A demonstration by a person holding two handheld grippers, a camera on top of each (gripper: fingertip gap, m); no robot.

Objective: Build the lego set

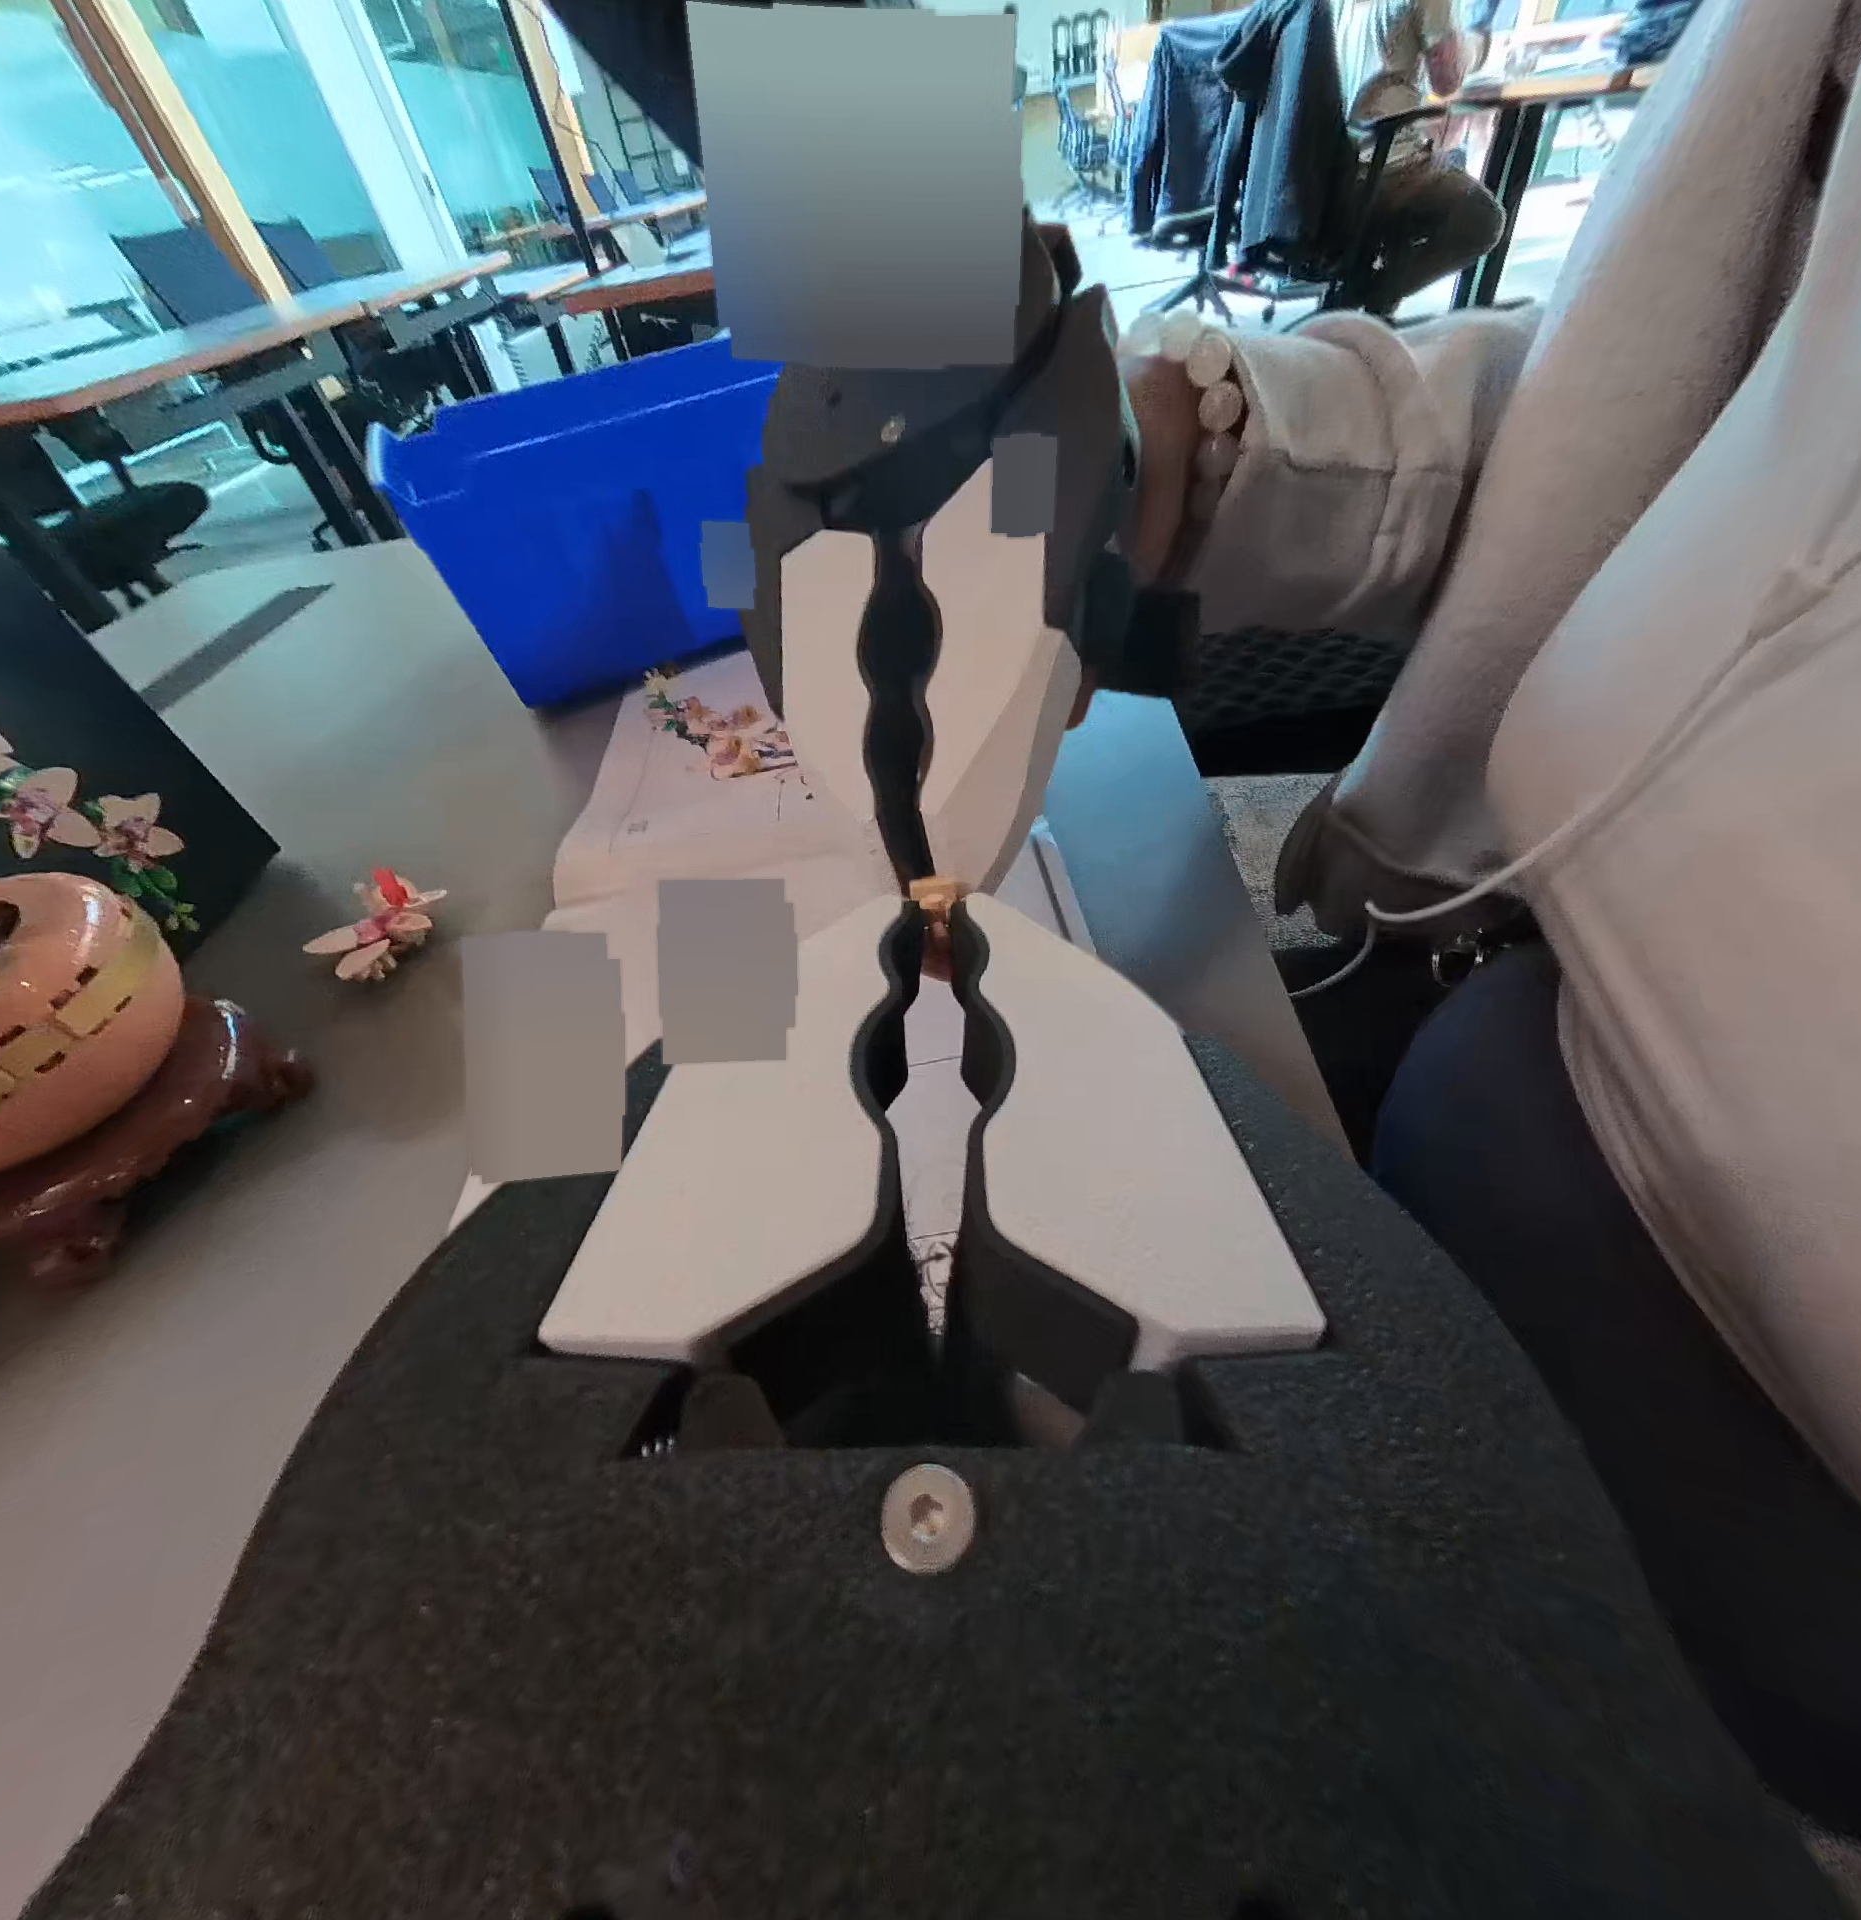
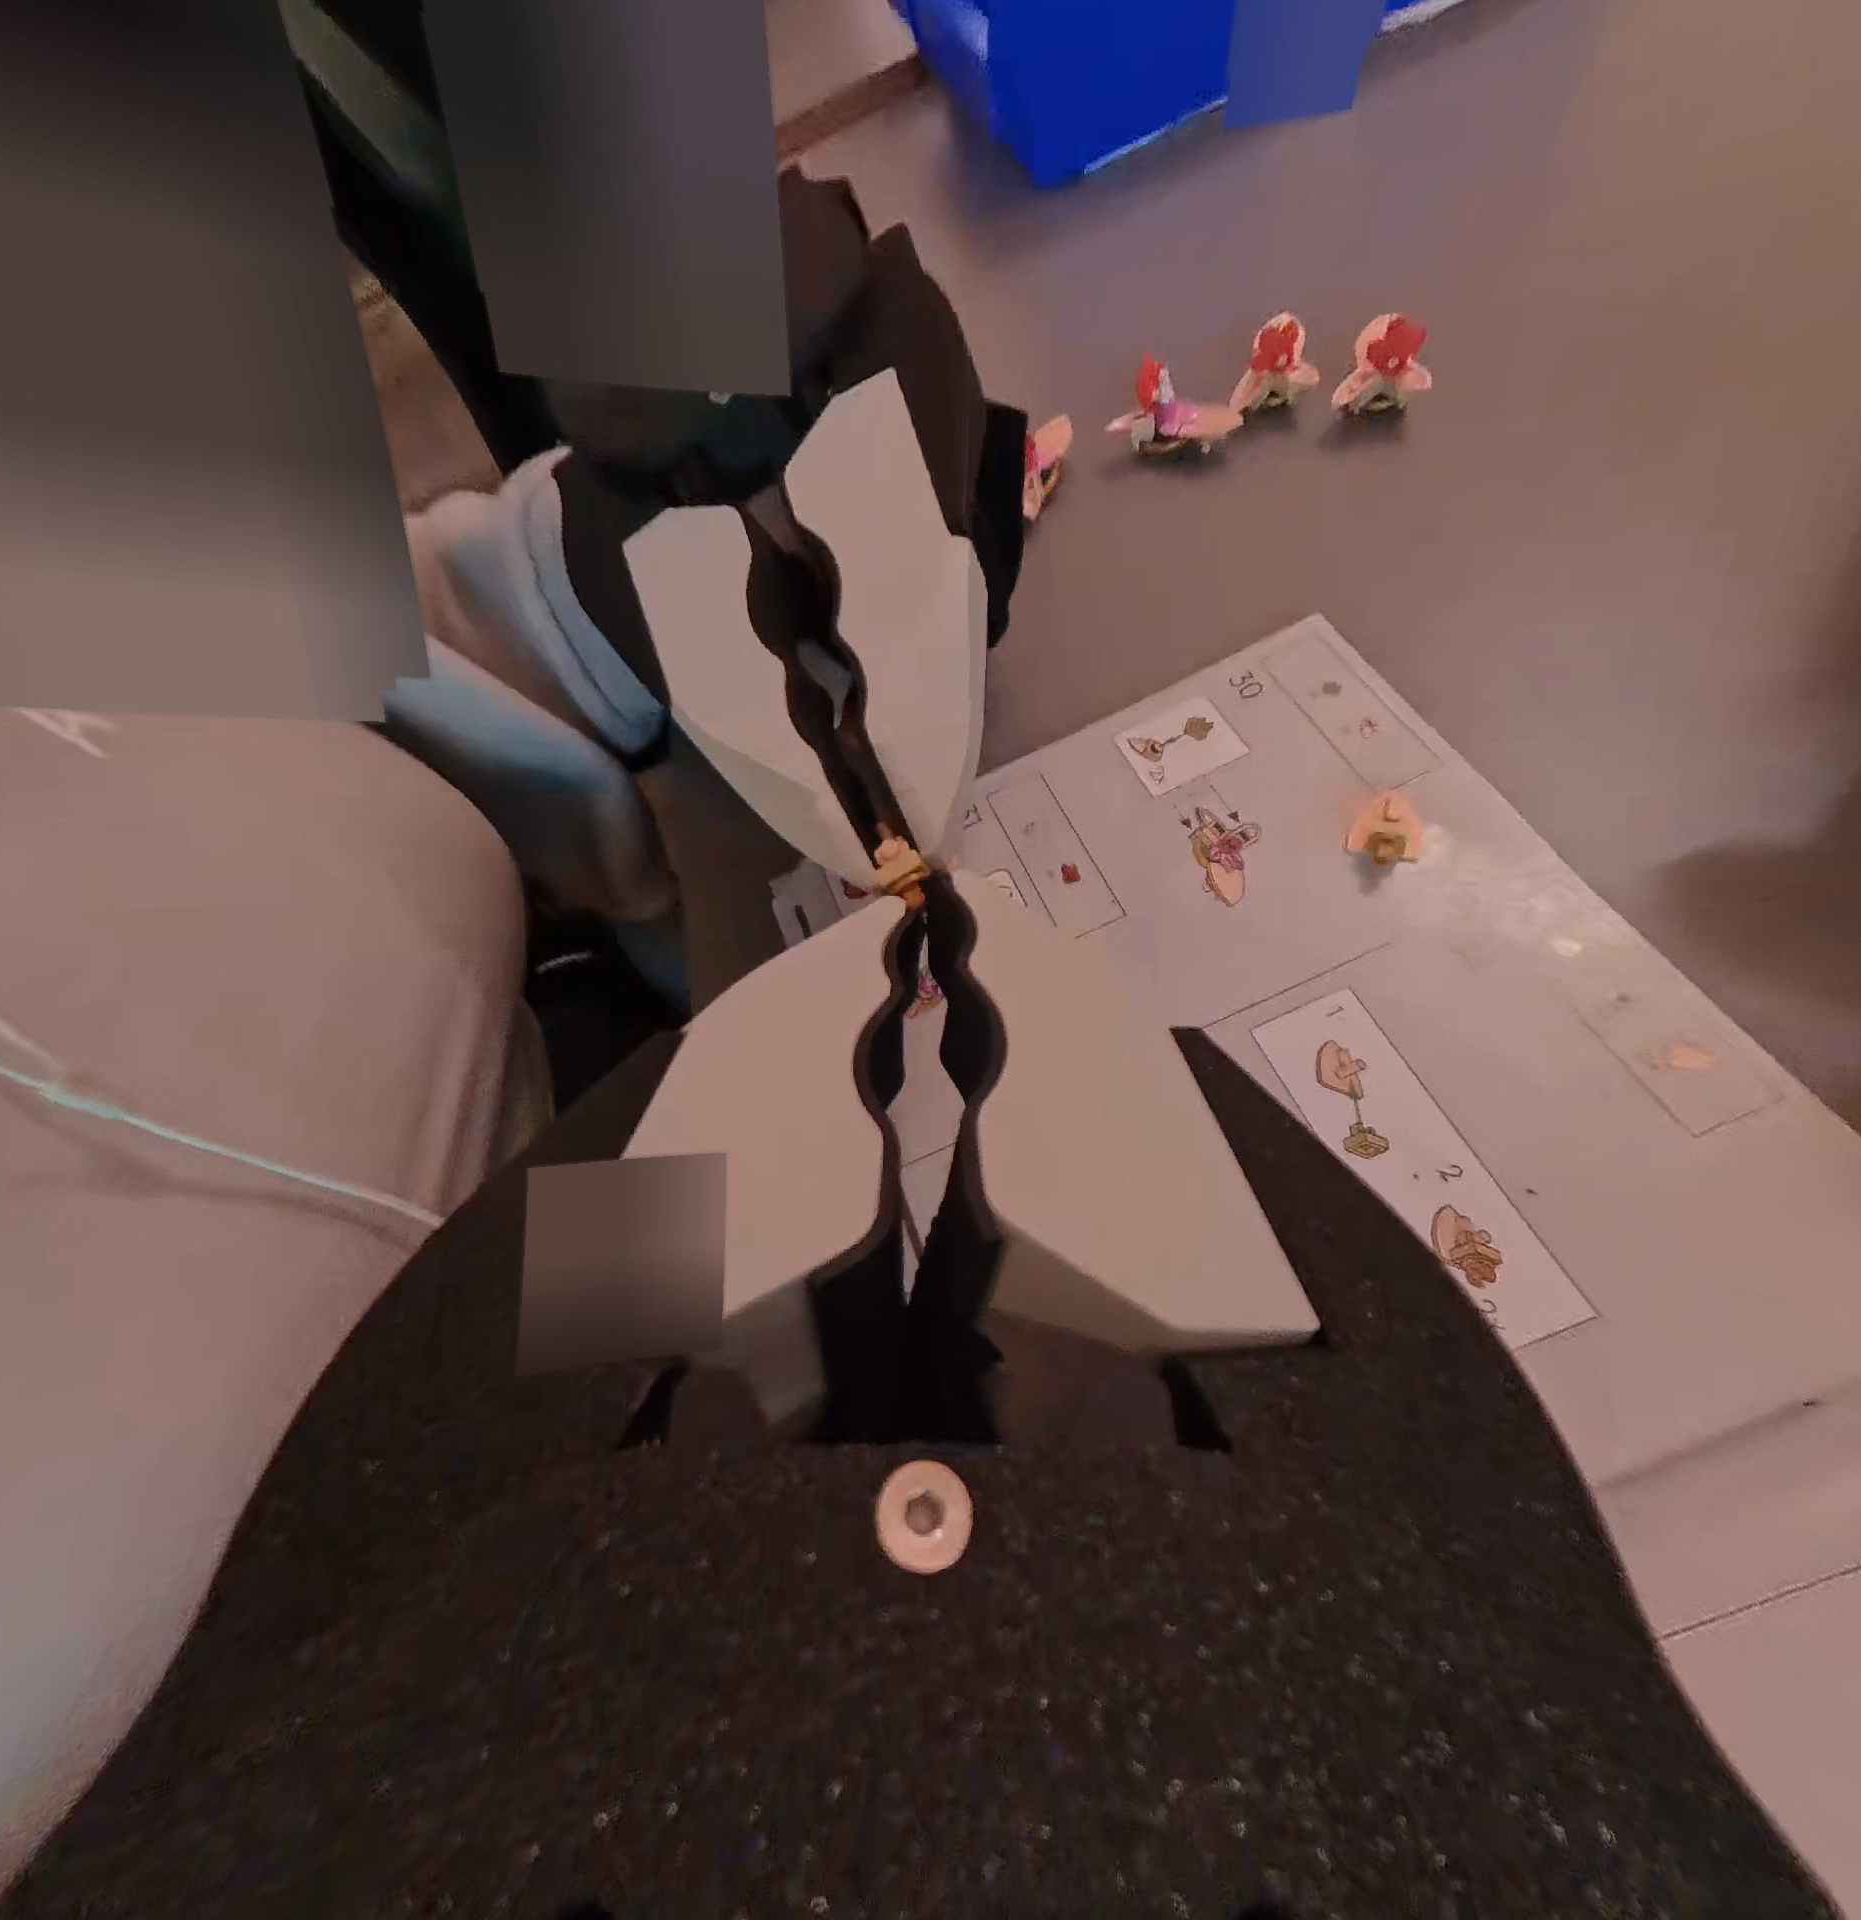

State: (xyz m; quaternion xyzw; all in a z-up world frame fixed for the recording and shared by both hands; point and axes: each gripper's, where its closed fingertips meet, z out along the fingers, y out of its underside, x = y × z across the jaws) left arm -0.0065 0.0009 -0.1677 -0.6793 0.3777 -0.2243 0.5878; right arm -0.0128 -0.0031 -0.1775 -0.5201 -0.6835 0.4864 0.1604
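In the left wrist view, the left gripper (image 1: 934,920) pinches a tiny tan lego piece (image 1: 932,894) above the grey table (image 1: 313,727), tip to tip with the right gripper (image 1: 921,868). In the right wrist view, the right gripper (image 2: 921,899) is squeezed on the same piece (image 2: 898,868) over the instruction booklet (image 2: 1425,987), with small lego flowers (image 2: 1274,379) farther back.

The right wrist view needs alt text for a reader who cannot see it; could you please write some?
Two white-fingered grippers meet tip to tip above a grey table, the right gripper and the left gripper both pinching a small tan lego piece. An open instruction booklet lies beneath, a small peach petal piece on it. Beyond stand small red-and-pink lego flowers and a blue plastic bin.
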